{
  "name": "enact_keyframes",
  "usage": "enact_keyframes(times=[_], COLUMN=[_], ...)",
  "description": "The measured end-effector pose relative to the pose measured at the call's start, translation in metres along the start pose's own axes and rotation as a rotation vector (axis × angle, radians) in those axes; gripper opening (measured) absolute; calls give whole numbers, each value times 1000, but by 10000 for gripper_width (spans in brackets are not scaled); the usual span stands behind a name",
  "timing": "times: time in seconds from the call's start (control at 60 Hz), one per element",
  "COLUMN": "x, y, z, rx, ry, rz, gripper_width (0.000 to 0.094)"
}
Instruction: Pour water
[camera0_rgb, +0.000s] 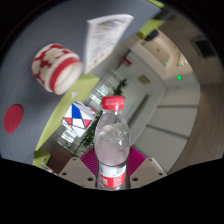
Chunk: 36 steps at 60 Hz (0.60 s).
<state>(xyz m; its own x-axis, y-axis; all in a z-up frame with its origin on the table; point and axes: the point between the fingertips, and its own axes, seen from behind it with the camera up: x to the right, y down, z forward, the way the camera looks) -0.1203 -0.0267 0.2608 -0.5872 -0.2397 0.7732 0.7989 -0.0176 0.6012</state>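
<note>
A clear plastic water bottle with a red cap and a red label stands between my fingers. My gripper is shut on it, with the pink pads pressing both of its sides. A red and white patterned cup sits on the grey table, beyond the bottle and to the left. The whole scene looks tilted in this view.
A small red round lid lies on the table at the far left. A blue, red and white carton stands just left of the bottle. A white printed sheet lies beyond the cup. The table's green edge runs past the carton, with floor beyond.
</note>
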Motion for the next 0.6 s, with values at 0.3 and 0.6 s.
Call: enact_keyframes(times=[0.3, 0.6], x=[-46, 53], y=[-45, 13], z=[20, 4], rx=[45, -48], ry=[-44, 58], rz=[-127, 497], gripper_width=[328, 329])
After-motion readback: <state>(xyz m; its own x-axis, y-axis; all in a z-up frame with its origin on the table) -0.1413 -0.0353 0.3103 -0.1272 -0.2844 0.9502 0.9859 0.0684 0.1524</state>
